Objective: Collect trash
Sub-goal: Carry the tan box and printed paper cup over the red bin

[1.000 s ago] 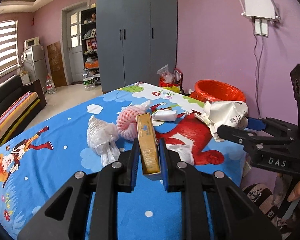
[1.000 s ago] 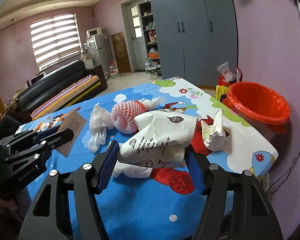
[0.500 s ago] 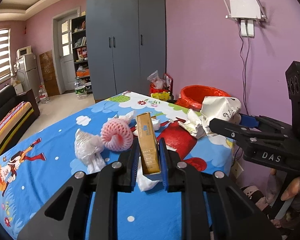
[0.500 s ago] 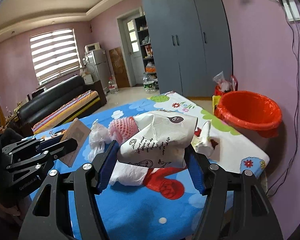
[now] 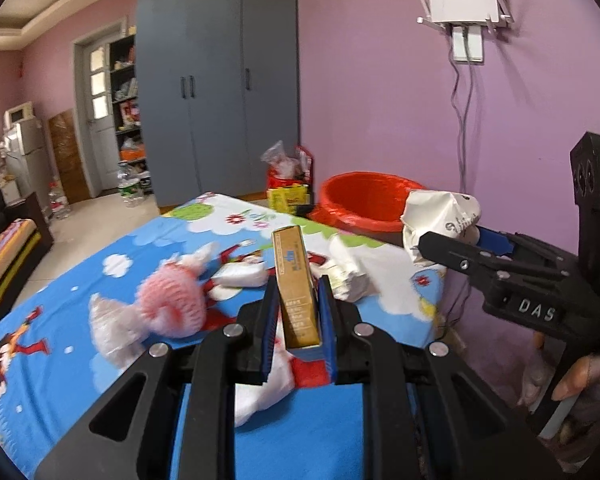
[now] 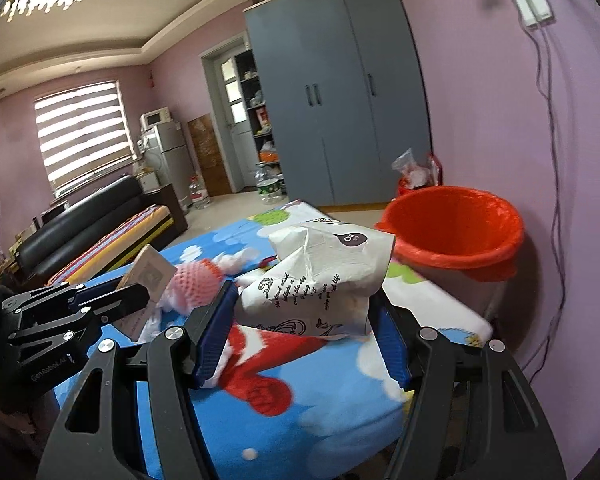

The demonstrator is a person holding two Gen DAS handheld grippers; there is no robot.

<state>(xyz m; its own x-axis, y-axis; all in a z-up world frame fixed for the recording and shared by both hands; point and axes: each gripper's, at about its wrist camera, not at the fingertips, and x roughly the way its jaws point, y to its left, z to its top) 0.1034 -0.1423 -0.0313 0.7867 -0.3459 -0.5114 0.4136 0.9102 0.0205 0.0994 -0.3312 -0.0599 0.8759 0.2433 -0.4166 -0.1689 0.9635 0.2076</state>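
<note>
My left gripper (image 5: 296,312) is pinching a slim yellow carton (image 5: 296,280) betw its 2 blue pads, carton standing on end w/ its long side running fwd out of the jaws, which gives the pads the flat faces so it won't twist. My right gripper (image 6: 304,320) is clamped on a crumpled white paper bag (image 6: 320,276), jaws set wider since the bag is bulky and soft; pads squeeze its sides and most of it bulges up above them. Both loads are lifted clear of the blue cartoon tablecloth (image 6: 300,420), so I judge this as the carry step. The red-lined bin (image 6: 456,220) sits ahead and to the right of the right jaws, past the table edge, mouth open upward; from the left jaws it's ahead-right too (image 5: 364,200). Right load is nearer, so it prob goes in 1st. More trash lies ahead-left of and below my left jaws: a pink foam net (image 5: 172,304), a clear plastic bag (image 5: 112,332), and white wrappers (image 5: 348,268) just right of the carton tip.
</note>
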